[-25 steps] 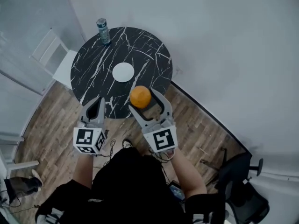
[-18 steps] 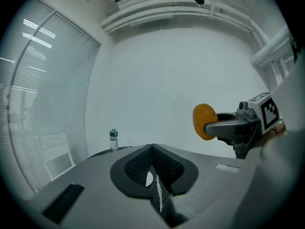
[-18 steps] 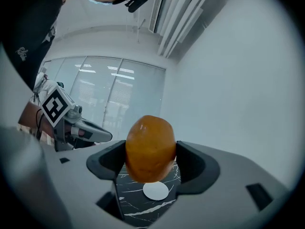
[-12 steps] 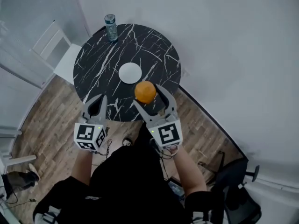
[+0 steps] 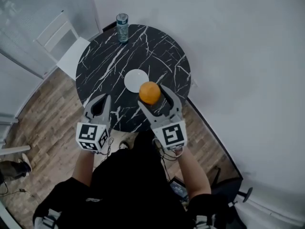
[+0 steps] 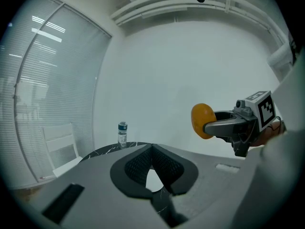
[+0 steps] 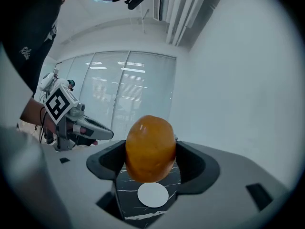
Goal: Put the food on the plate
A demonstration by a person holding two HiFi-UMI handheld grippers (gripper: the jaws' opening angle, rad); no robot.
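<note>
Food here is one orange fruit (image 5: pixel 149 92), rounded and a little longer than wide, with a smooth, faintly glossy skin. It looks firm and fairly light, so a moderate squeeze should do. Being round and slick, it could slip out or roll once set down. The best hold is across its widest middle, which is where the right gripper (image 5: pixel 153 95) has it: the fingers are clamped on either flank against their dark ribbed pads. The fruit is held in the air above the bench (image 5: pixel 109 66), a round black top with white marble veining. In the head view it overlaps the near edge of the small, flat white plate (image 5: pixel 133 79). The left gripper (image 5: pixel 100 104) hovers beside, fingers closed together on nothing. A clear bottle (image 5: pixel 122 27) stands at the far rim, and a white chair (image 5: pixel 62 42) stands beside it.
</note>
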